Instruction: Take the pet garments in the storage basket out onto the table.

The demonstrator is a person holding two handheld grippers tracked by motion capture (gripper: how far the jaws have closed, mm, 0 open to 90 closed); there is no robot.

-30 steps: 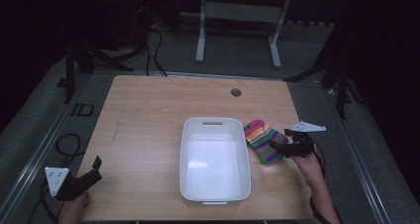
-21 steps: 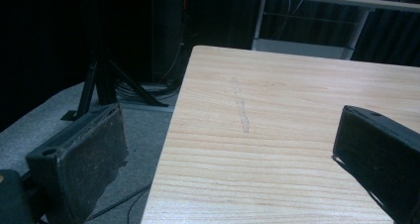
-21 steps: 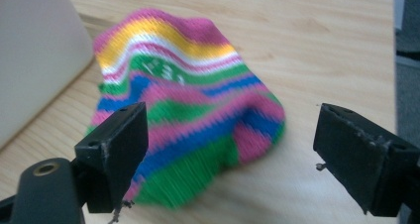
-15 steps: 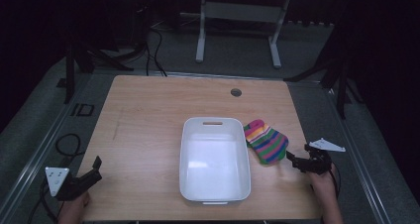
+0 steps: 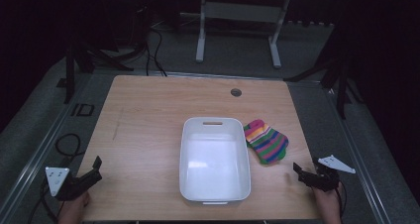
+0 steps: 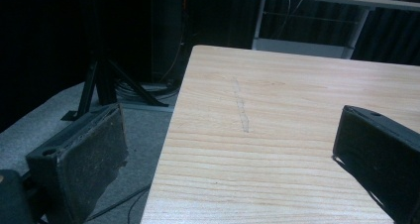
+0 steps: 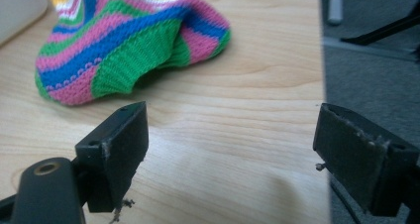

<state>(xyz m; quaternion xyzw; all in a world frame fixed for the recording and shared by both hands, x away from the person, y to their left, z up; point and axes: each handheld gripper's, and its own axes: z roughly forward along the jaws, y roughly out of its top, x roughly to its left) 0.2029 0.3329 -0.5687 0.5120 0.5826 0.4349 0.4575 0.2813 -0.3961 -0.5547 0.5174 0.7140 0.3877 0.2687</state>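
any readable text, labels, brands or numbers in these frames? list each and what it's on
"ID": dark letters on the grey floor strip beside the table's left edge, high view; the one marking there is, and coarse.
No print shows on the white bin, the striped sock or the grippers.

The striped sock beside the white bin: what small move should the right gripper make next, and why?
Probably ease the right gripper forward toward the striped sock. Its jaws stand open and empty, the sock's green cuff lies just ahead on the table, and the white bin beside it holds nothing.
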